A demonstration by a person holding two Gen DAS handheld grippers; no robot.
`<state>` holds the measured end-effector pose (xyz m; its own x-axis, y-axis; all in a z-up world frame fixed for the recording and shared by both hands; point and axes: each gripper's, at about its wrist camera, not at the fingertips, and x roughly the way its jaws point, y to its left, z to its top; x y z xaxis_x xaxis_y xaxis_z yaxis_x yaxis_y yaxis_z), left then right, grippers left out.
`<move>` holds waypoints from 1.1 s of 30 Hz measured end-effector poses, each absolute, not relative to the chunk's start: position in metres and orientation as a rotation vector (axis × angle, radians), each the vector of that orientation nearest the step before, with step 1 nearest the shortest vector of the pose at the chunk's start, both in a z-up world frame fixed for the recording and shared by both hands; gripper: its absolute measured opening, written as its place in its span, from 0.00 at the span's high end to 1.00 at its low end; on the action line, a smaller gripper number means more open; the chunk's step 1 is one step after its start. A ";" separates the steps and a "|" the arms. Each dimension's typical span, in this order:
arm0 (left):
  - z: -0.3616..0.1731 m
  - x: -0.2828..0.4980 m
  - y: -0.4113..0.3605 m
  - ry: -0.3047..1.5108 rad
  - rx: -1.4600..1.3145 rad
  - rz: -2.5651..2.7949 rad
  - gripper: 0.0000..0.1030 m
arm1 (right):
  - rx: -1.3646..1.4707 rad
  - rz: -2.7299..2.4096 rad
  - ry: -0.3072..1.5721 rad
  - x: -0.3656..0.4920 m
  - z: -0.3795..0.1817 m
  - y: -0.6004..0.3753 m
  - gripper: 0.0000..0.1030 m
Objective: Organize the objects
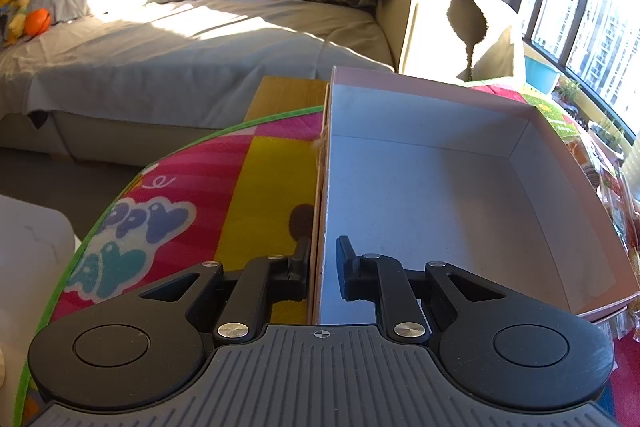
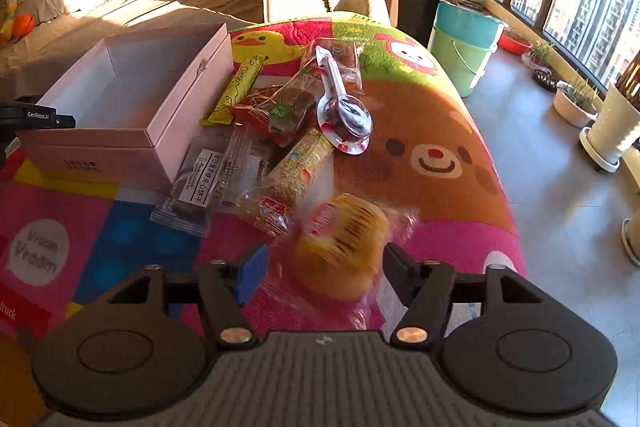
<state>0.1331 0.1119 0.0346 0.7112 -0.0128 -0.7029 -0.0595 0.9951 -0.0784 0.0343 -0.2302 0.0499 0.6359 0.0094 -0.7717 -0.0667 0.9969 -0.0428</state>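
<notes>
A pink box (image 2: 132, 99) with a white empty inside (image 1: 432, 195) stands open on the colourful play mat (image 2: 440, 155). My left gripper (image 1: 322, 267) straddles the box's left wall, one finger outside and one inside, closed on it. My right gripper (image 2: 320, 279) is open, with a blurred yellow wrapped bun (image 2: 340, 247) lying between its fingers. Beside the box lies a pile of snacks: a dark biscuit pack (image 2: 196, 183), a yellow bar (image 2: 236, 87), a long yellow pack (image 2: 296, 167), a brown pastry pack (image 2: 288, 103) and a clear spoon-shaped pack (image 2: 340, 107).
A covered sofa (image 1: 200, 39) lies behind the mat, with an orange ball (image 1: 37, 21) on it. Green and teal buckets (image 2: 464, 47) and plant pots (image 2: 576, 99) stand on the tiled floor by the window at right. A white object (image 1: 32, 267) sits at the left.
</notes>
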 end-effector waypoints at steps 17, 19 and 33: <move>0.035 0.132 0.113 0.783 -0.086 0.026 0.84 | 0.034 -0.062 0.904 0.069 0.026 -0.235 0.27; 0.035 0.132 0.113 0.783 -0.086 0.025 0.84 | 0.007 -0.048 0.914 0.067 0.028 -0.235 0.40; 0.036 0.129 0.115 0.780 -0.090 0.015 0.84 | -0.075 0.290 0.954 0.029 0.102 -0.178 0.49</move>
